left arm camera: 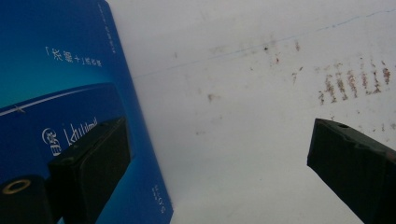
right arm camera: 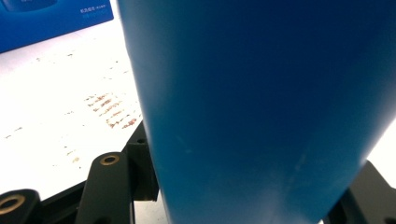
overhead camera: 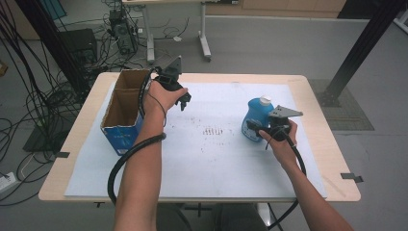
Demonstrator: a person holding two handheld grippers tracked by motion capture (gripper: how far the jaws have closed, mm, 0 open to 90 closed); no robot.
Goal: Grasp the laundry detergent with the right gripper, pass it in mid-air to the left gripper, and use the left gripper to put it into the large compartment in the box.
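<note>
A blue bottle [overhead camera: 256, 119] with a white cap stands upright at the right of the white mat [overhead camera: 216, 163]. My right gripper [overhead camera: 253, 127] is shut on its lower body; in the right gripper view the bottle [right arm camera: 261, 102] sits between the jaws of the right gripper [right arm camera: 247, 191], touching both. An open cardboard box [overhead camera: 124, 109] with blue sides stands at the left. My left gripper [overhead camera: 183, 102] hangs open just right of the box, above the mat. In the left gripper view the left gripper [left arm camera: 210, 158] has its jaws wide apart with nothing between them, and the box's blue side [left arm camera: 56, 79] is beside the left jaw.
The mat covers most of the wooden table [overhead camera: 327, 144] and has brownish stains [overhead camera: 211, 131] in its middle. Black cables trail from both grippers off the front edge. On the floor beyond are cables, equipment and a desk frame [overhead camera: 204, 38].
</note>
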